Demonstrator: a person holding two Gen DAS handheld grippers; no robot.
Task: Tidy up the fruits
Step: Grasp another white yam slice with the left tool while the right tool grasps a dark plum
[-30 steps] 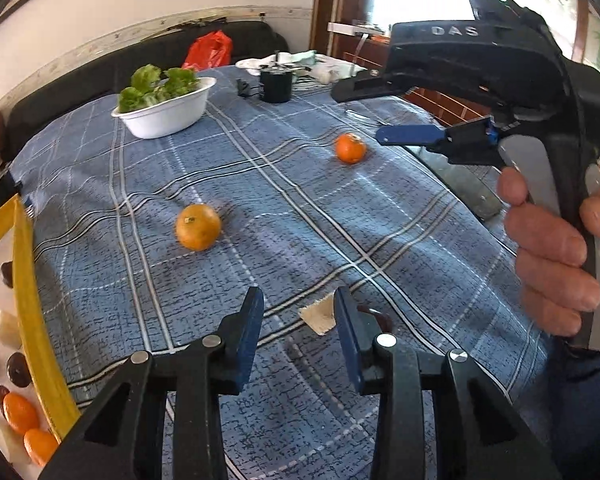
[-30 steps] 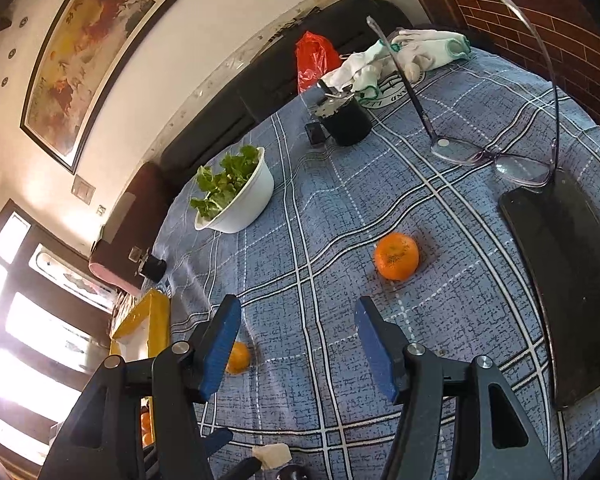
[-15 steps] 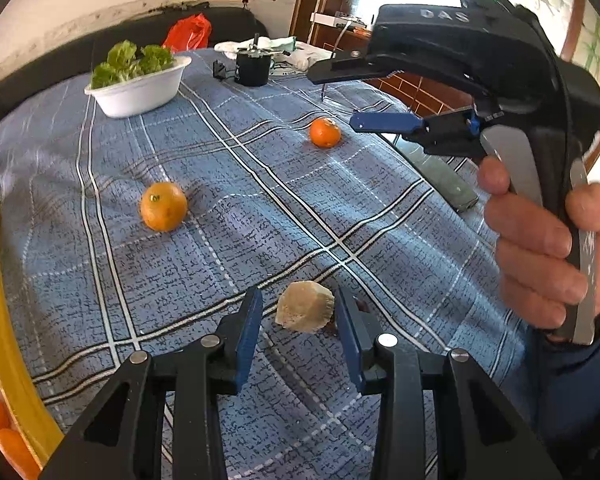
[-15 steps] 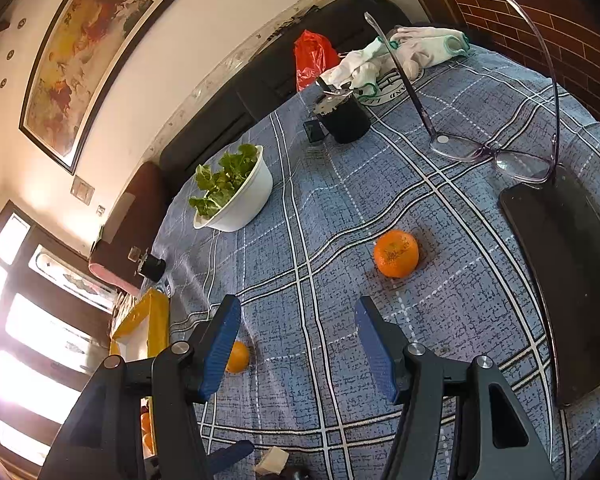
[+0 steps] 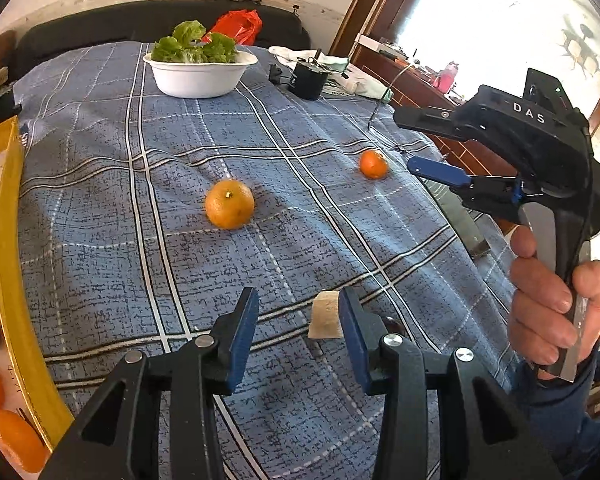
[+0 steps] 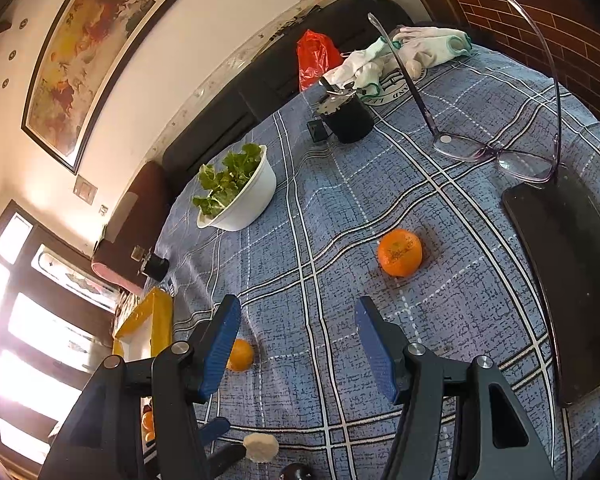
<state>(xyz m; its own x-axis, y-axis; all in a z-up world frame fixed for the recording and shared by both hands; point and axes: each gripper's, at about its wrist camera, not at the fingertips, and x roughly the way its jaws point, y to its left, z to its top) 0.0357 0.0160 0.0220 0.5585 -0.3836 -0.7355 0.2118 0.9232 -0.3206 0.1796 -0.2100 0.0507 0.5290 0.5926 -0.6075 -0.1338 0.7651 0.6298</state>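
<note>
My left gripper [image 5: 298,332] hovers low over the blue checked cloth and its jaws are opening. A pale fruit chunk [image 5: 326,316] lies between them on the cloth, close against the right finger, with a wide gap to the other. A dark fruit [image 5: 392,322] peeks out behind that finger. Two oranges lie farther out, a near orange [image 5: 230,204] and a far orange [image 5: 374,164]. My right gripper [image 6: 300,348] is open and holds nothing above the cloth; the far orange [image 6: 400,252] lies ahead of it, to the right.
A yellow-rimmed tray [image 5: 8,280] with oranges and dark fruits is at the left edge. A white bowl of lettuce [image 5: 200,76] and a black cup [image 5: 308,80] stand at the back. Glasses [image 6: 496,152] and a dark flat slab [image 6: 568,280] lie right. A hand [image 5: 552,320] holds the right gripper.
The left gripper has swung and rolled; its jaws stand wider. The pale chunk, midway between the fingers half a second ago, now lies against the right finger. The right gripper has not moved.
</note>
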